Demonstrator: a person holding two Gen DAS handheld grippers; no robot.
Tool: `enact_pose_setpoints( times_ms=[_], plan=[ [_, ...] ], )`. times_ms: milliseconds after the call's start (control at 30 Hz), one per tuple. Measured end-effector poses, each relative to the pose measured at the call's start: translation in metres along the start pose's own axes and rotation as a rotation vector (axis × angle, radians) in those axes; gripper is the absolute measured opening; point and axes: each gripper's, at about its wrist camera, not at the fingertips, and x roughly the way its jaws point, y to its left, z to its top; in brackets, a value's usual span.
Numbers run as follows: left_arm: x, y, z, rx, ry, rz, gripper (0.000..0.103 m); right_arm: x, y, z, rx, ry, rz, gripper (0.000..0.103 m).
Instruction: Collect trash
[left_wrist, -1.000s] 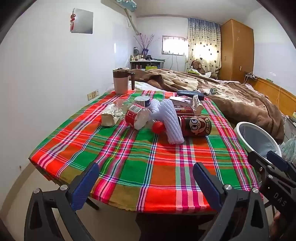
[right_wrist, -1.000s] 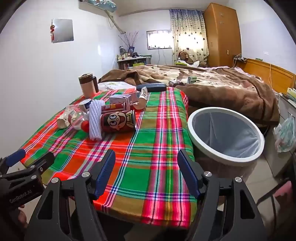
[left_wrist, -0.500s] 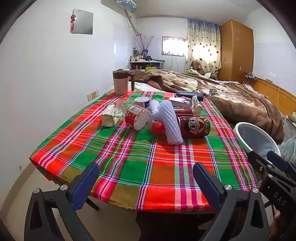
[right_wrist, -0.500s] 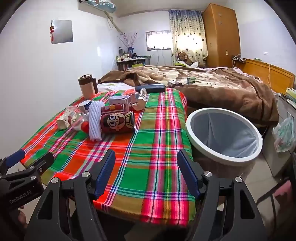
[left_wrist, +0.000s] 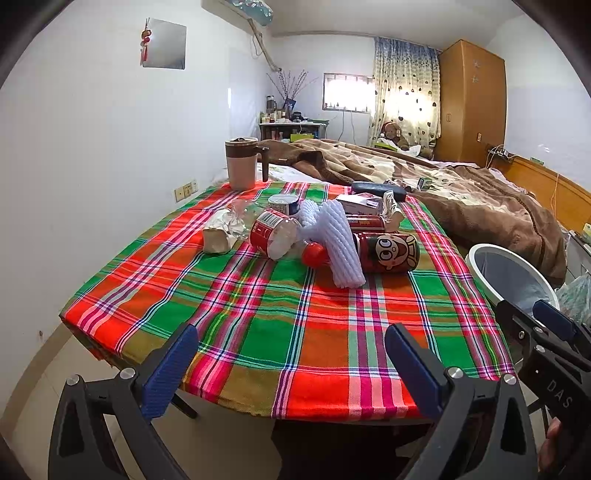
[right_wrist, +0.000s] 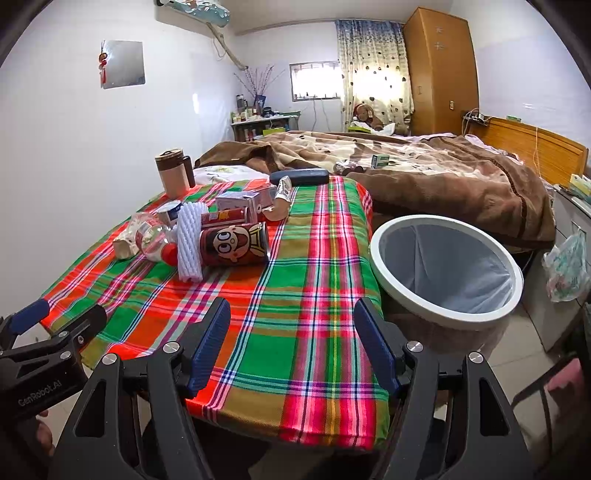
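- left gripper level at the desk edge, spread wide, holding nothing
- right gripper same deal, wide and empty
- trash piled at 12 o'clock, bin at 2

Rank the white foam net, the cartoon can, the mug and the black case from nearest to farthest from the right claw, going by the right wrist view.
1. white foam net, left
2. cartoon can, beside it
3. black case, far edge
4. mug, far left; close to the case

Trash cluster, frame centre: red cartoon can on its side | white foam net draped beside | crumpled paper left | white-rimmed lined bin, open, right.
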Motion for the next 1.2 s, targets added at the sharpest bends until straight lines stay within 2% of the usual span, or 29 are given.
enact_pose_setpoints(
  times_ms=[1200],
  plan=[
    [-0.0025,0.0011,-0.0005,0.002,-0.001,0.002,0.103,-0.001,0.0,0.0014,0.003,-0.006,0.0,0.071]
  ],
)
